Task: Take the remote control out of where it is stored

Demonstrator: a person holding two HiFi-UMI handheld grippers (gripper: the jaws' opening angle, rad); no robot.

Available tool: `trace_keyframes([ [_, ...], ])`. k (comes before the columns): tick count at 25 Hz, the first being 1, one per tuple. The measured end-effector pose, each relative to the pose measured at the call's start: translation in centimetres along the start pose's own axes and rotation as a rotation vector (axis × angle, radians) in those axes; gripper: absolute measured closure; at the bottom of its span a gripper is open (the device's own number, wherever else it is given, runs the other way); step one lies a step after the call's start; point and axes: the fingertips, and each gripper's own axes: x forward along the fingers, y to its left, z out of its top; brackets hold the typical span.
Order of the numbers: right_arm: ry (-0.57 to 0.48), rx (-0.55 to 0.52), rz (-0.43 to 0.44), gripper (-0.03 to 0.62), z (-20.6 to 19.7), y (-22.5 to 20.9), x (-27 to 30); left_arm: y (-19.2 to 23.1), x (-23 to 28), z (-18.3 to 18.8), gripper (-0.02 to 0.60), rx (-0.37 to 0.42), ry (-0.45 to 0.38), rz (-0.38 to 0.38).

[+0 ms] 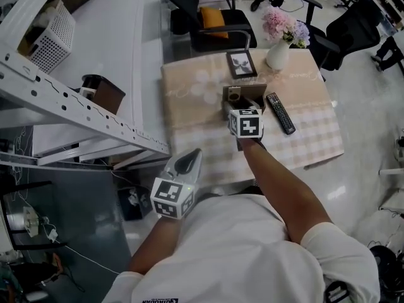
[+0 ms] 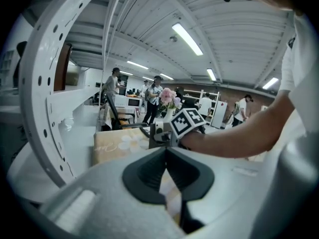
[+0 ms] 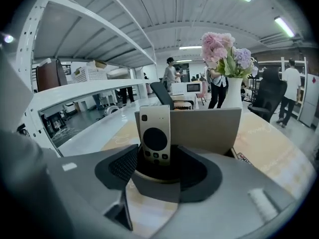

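Zero removed so far: silver remote (image 3: 155, 136) stands upright in its holder (image 3: 209, 128) on the table (image 1: 189, 100), at 12 o'clock of the R gripper (image 3: 160, 169), whose jaws gape either side w/o pressing it; L gripper (image 2: 166, 171), clenched on nothing, hangs at 7 o'clock; grasp + lift remain.

On the worktop (image 1: 189, 106) a remote control (image 3: 155, 136) stands upright in a holder (image 1: 251, 93); a second remote (image 1: 280, 113) lies just right of it, a picture frame (image 1: 241, 64) behind, a vase (image 1: 278, 54) behind and rightward

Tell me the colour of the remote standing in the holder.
The remote is off-white; the right gripper view shows it best.
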Motion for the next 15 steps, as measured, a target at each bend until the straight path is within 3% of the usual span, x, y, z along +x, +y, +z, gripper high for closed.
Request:
trace_keyframes([
  [9,0.008,-0.012,-0.073,0.350,0.2,-0.3,1.0,1.2,-0.6,-0.4,0.578,-0.022,0.000,0.014],
  [15,0.013,-0.022,-0.080,0.398,0.2,-0.4,0.9,1.2,-0.5,-0.2,0.578,-0.018,-0.006,0.008],
])
